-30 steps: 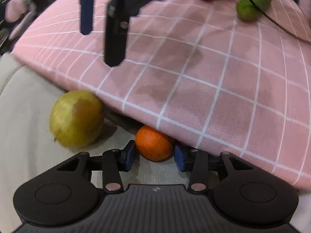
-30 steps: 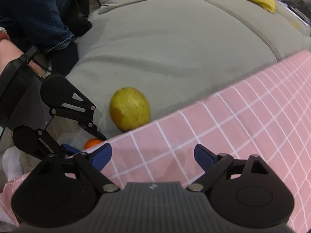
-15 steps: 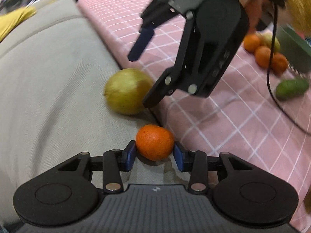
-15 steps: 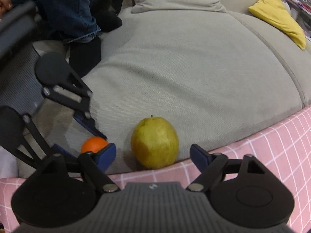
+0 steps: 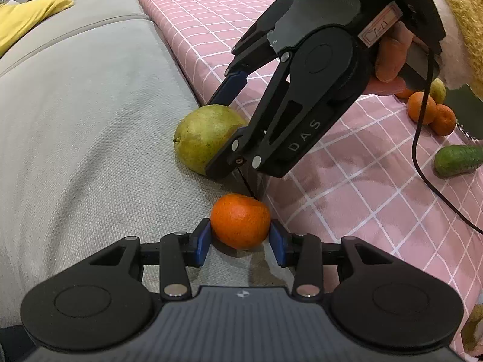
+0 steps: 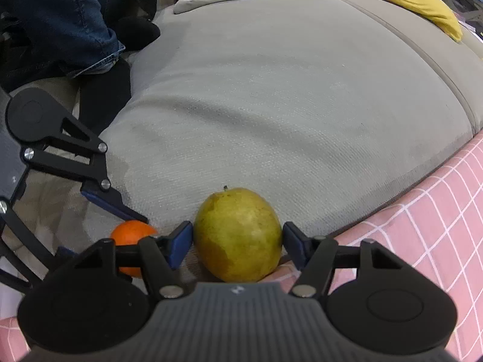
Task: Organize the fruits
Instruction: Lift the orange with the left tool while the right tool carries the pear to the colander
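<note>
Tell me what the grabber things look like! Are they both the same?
Yes, they match. The left gripper and right gripper are black, with round discs, thin linkage bars with silver rivets, and blue pads. The right one carries white letters "DAS", a black cable and a fuzzy tan sleeve.

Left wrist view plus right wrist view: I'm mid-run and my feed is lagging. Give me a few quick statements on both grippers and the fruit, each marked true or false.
1. The left gripper is shut on the tangerine. True.
2. The pear lies on the pink checked cloth. False: it lies on the grey cushion, just off the cloth's edge.
3. The right gripper has the pear between its fingers. True: its jaws have just been closing and both pads now meet the pear's sides.
4. The tangerine is the only orange fruit in sight. False: more tangerines sit on the cloth near a green cucumber.
5. The yellow cloth covers the pear. False: it lies far off, on the cushion's far side.
</note>
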`<state>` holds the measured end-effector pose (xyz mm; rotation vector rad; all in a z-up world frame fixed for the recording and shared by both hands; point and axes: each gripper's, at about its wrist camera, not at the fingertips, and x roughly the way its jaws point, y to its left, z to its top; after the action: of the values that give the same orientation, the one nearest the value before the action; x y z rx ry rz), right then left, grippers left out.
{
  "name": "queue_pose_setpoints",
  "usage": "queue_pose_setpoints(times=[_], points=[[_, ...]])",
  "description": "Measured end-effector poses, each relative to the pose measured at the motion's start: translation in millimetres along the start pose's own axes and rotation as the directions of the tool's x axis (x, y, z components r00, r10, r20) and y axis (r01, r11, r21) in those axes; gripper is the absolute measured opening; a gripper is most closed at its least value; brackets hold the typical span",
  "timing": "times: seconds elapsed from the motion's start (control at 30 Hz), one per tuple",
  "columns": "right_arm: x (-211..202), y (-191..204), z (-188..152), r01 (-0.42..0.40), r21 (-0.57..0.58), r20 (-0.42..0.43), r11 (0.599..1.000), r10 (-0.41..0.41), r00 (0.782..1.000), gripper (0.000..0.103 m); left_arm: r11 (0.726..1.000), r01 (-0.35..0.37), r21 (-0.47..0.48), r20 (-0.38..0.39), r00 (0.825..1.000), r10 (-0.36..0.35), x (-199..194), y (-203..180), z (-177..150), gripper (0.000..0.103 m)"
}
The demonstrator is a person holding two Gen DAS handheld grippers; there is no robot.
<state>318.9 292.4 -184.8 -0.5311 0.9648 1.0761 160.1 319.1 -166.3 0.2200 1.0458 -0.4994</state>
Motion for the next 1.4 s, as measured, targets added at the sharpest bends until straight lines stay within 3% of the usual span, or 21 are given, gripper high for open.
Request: queue_pose_setpoints(times=[0.33, 0.63, 0.83, 1.1, 1.17, 1.23, 1.33, 1.4], points=[[-43.4, 4.2, -6.8, 0.045, 0.051, 0.058, 0.998, -0.048, 0.997, 0.061, 0.998, -0.022, -0.051, -0.004, 1.0, 0.022, -15.4, -9.9, 20.9, 0.046], [-152.2, -0.7, -50.8, 0.069, 0.227, 0.122, 0.971, -0.098, 0.988, 0.061, 0.999, 0.019, -0.045, 0.037, 0.999, -0.018, -65.8, -57.4, 74.8, 0.046], [-237.6, 5.4, -105.6, 0.115, 0.327, 0.141, 0.938, -0.169, 0.976, 0.061, 1.0, 0.024, -0.004, 0.057, 0.998, -0.024, -105.1, -115.3, 125.4, 0.046], [-340.9, 13.7, -200.9, 0.184, 0.451, 0.176, 0.874, -0.289, 0.941, 0.061, 0.995, 0.094, -0.014, 0.163, 0.982, -0.091, -123.4, -219.4, 175.5, 0.046], [-361.9, 14.1, -225.7, 0.201, 0.483, 0.176, 0.852, -0.32, 0.931, 0.061, 0.98, 0.187, -0.067, 0.181, 0.968, -0.172, -118.5, -236.7, 177.4, 0.046], [-378.6, 13.8, -252.9, 0.222, 0.51, 0.166, 0.831, -0.348, 0.923, 0.061, 0.945, 0.3, -0.131, 0.207, 0.94, -0.27, -105.7, -254.1, 179.1, 0.046], [-393.8, 12.6, -289.7, 0.251, 0.543, 0.128, 0.801, -0.375, 0.918, 0.061, 0.928, 0.322, -0.186, 0.213, 0.935, -0.282, -83.9, -282.7, 181.5, 0.046], [-396.4, 10.9, -313.9, 0.267, 0.552, 0.1, 0.79, -0.38, 0.919, 0.061, 0.915, 0.317, -0.251, 0.191, 0.943, -0.274, -63.4, -299.1, 183.6, 0.046]])
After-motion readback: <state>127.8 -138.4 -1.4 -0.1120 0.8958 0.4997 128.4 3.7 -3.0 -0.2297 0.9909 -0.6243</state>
